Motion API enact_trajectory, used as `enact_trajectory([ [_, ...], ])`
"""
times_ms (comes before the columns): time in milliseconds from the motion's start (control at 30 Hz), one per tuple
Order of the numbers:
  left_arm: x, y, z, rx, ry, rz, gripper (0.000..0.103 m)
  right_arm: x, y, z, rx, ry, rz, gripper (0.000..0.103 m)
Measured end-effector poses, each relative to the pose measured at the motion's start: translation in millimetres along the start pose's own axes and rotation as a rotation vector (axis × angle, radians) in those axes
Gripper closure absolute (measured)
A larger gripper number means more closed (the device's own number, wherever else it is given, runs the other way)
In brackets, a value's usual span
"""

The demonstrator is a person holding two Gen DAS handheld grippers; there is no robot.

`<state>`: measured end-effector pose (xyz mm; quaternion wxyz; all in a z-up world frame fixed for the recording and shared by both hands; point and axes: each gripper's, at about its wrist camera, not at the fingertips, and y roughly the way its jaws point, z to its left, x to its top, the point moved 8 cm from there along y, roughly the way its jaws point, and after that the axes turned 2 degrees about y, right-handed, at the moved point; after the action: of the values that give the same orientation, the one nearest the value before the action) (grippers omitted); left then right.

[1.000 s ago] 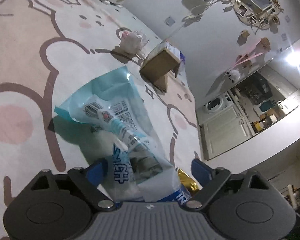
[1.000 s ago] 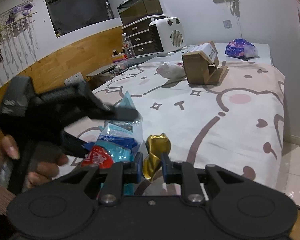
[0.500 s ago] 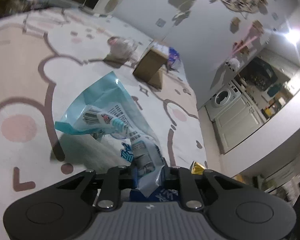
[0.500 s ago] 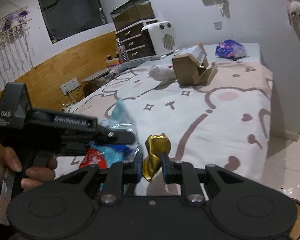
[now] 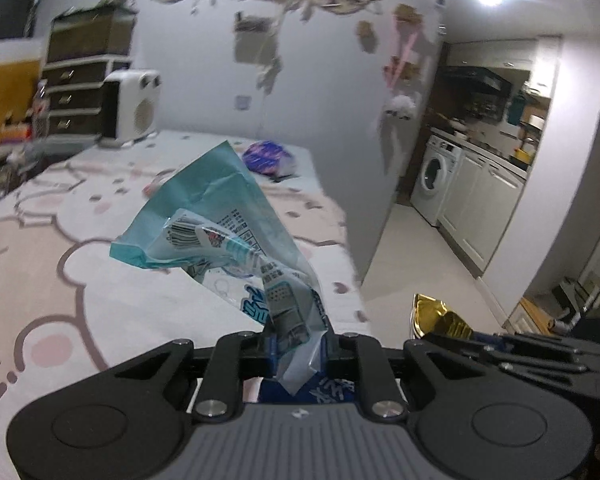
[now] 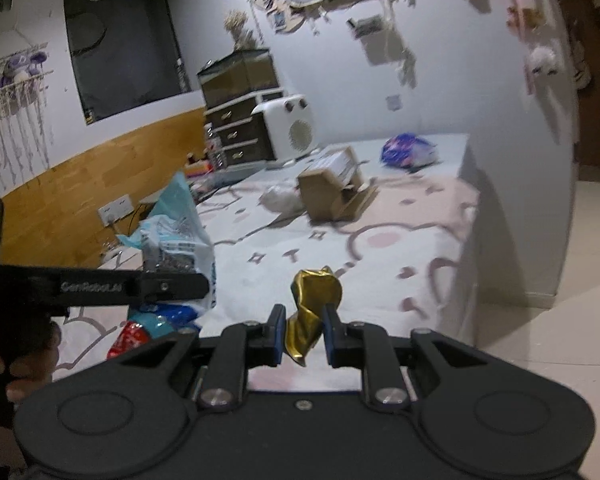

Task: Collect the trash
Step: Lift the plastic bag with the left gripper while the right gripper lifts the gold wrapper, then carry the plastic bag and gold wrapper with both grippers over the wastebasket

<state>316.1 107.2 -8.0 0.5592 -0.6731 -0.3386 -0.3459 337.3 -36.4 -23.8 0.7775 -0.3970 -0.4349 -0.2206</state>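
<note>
My left gripper (image 5: 298, 346) is shut on a crumpled light-blue plastic snack bag (image 5: 224, 228) and holds it up above the bed; the bag also shows in the right wrist view (image 6: 176, 236), at the left. My right gripper (image 6: 302, 334) is shut on a crumpled gold foil wrapper (image 6: 312, 300), held above the bed's near edge. The gold wrapper also shows at the lower right of the left wrist view (image 5: 436, 316). A white crumpled tissue (image 6: 280, 200) and a purple-blue bag (image 6: 408, 150) lie on the bed farther back.
The bed (image 6: 400, 248) has a pink-and-white bear-pattern cover. An open cardboard box (image 6: 334, 192) stands on it. A white heater (image 6: 290, 128) and dark drawers (image 6: 236, 132) stand behind the bed. Bare floor (image 5: 416, 264) lies to the right, toward a kitchen with a washing machine (image 5: 434, 178).
My left gripper closed on the blue bag and lifted it off the bed, swinging toward the kitchen side. My right gripper kept hold of the gold wrapper and rose a little.
</note>
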Motion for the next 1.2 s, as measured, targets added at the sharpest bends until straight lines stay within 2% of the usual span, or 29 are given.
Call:
enact_trajectory([
  [300,-2,-6,-76,-0.044,0.066,-0.030,0.084,4,-60,-45,-0.084,0.018,-0.061,0.083],
  [667,-23,22,-178,-0.145,0.120,-0.006,0.084,-16,-127,-127,-0.202,0.072,-0.090,0.083],
  [900,-52,67,-239,-0.194,0.144,0.060,0.084,-42,-150,-185,-0.287,0.123,-0.077,0.083],
  [1200,-104,149,-284,-0.221,0.151,0.193,0.084,-96,-144,-269,-0.365,0.235,-0.001,0.083],
])
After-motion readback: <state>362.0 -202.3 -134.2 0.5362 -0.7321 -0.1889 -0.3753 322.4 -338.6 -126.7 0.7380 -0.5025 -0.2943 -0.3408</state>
